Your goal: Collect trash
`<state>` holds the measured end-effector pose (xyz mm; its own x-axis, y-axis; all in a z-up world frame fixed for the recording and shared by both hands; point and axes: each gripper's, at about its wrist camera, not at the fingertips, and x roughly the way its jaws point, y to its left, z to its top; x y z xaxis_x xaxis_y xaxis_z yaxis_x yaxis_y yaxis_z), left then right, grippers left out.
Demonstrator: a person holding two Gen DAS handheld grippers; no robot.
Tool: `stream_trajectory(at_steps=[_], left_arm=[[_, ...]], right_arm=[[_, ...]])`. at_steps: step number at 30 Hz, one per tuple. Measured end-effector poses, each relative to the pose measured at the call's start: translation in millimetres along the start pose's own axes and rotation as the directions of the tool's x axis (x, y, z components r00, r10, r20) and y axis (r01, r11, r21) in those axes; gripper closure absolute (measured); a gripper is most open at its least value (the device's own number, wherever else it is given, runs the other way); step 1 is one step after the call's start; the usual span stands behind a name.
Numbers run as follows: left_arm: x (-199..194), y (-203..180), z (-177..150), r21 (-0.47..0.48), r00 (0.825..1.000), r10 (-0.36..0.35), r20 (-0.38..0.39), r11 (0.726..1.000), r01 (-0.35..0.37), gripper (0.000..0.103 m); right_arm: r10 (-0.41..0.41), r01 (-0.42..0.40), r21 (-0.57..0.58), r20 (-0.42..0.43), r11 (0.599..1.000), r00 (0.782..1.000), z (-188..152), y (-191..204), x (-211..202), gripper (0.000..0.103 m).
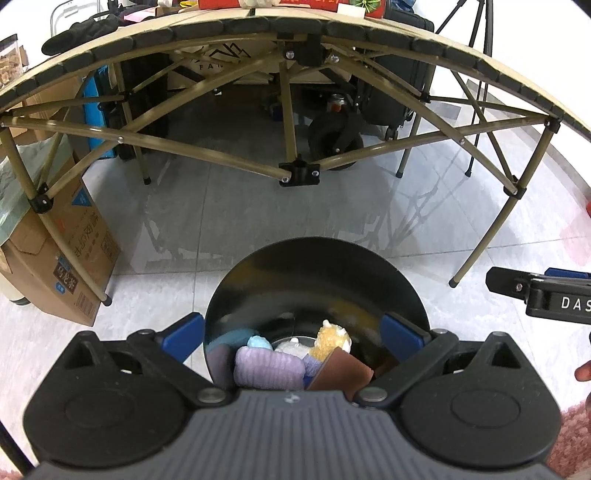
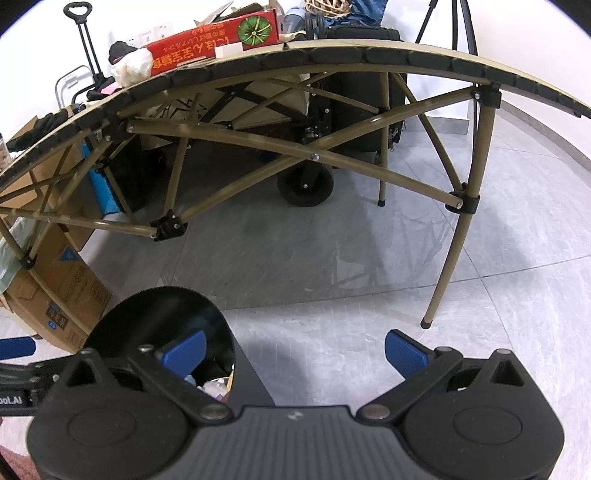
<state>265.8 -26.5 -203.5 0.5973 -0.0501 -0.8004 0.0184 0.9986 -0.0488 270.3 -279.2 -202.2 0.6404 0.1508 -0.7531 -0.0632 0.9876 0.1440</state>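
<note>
Left wrist view: my left gripper hangs over the black trash bin at 6 o'clock, its blue fingers spread wide on either side of the rim, grasping nothing. Inside lie a lilac ribbed item, a brown card and a yellow scrap. The folding table arches across 12 o'clock.

Right wrist view: my right gripper is released, jaws apart over bare grey floor. The bin sits at 8 o'clock, beneath the left finger. A cardboard box stands at 9 o'clock.
</note>
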Motion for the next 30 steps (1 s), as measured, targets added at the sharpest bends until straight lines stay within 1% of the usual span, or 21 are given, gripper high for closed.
stream_trajectory(at_steps=[10, 17, 21, 24, 30], left_arm=[[-14.6, -0.8, 3.2, 0.013, 0.998, 0.016, 0.057, 1.000, -0.017, 0.000], [-36.6, 1.1, 7.4, 0.009, 0.992, 0.036, 0.121, 0.999, -0.037, 0.000], [-50.3, 5.1, 11.0, 0.000, 0.986, 0.042, 0.159, 0.999, -0.043, 0.000], [-58.3, 6.5, 14.2, -0.008, 0.983, 0.042, 0.178, 0.999, -0.041, 0.000], [-80.8, 7.5, 21.1, -0.019, 0.971, 0.044, 0.234, 0.999, -0.041, 0.000]], right_arm=[[0.021, -0.021, -0.010, 0.011, 1.000, 1.000, 3.0, 0.7, -2.0, 0.000], [0.042, -0.041, -0.027, 0.055, 0.999, 0.998, 7.6, 6.6, -14.6, 0.000], [0.063, -0.059, -0.041, 0.100, 0.997, 0.993, 12.7, 12.7, -28.5, 0.000], [0.085, -0.078, -0.056, 0.146, 0.995, 0.986, 17.8, 18.3, -42.8, 0.000], [0.122, -0.104, -0.086, 0.243, 0.991, 0.962, 28.5, 27.4, -73.9, 0.000]])
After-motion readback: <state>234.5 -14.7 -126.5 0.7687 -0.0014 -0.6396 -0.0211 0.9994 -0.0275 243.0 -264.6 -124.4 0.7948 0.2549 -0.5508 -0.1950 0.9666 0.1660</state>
